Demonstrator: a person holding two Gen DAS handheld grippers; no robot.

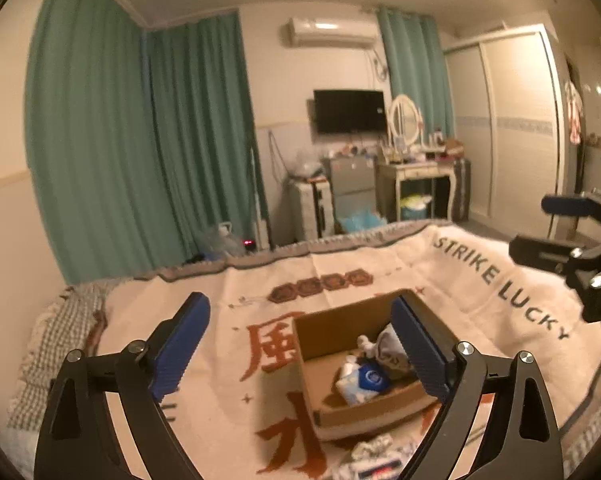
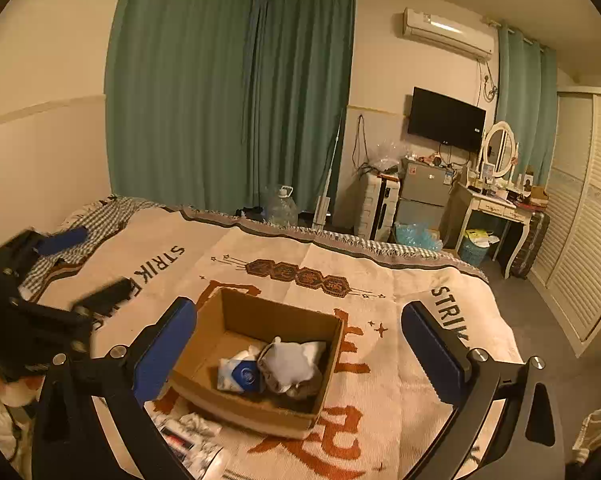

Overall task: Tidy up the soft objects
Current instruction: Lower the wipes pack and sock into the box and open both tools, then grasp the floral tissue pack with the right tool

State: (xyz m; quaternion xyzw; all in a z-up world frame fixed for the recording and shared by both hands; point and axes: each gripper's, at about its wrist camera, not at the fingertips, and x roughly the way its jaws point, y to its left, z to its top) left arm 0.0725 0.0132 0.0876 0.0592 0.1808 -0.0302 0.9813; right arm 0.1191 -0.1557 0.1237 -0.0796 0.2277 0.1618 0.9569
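Note:
A cardboard box (image 1: pixel 320 376) (image 2: pixel 236 312) sits on a cream blanket on the bed. Inside lie a blue-and-white packet (image 1: pixel 362 382) (image 2: pixel 238 372) and a grey-white soft bundle (image 1: pixel 388 346) (image 2: pixel 294 362). A white printed soft packet (image 1: pixel 374 458) (image 2: pixel 190 434) lies on the blanket in front of the box. My left gripper (image 1: pixel 300 350) is open and empty above the box's left side. My right gripper (image 2: pixel 300 354) is open and empty above the box. It also shows at the right edge of the left wrist view (image 1: pixel 540 228).
The blanket (image 1: pixel 228 304) (image 2: pixel 380 280) covers the bed, with checked fabric (image 1: pixel 60 340) at its left edge. Beyond the bed stand green curtains (image 2: pixel 220 100), a water jug (image 2: pixel 282 204), a small fridge (image 2: pixel 424 196), a dressing table (image 2: pixel 496 208) and a wardrobe (image 2: pixel 584 216).

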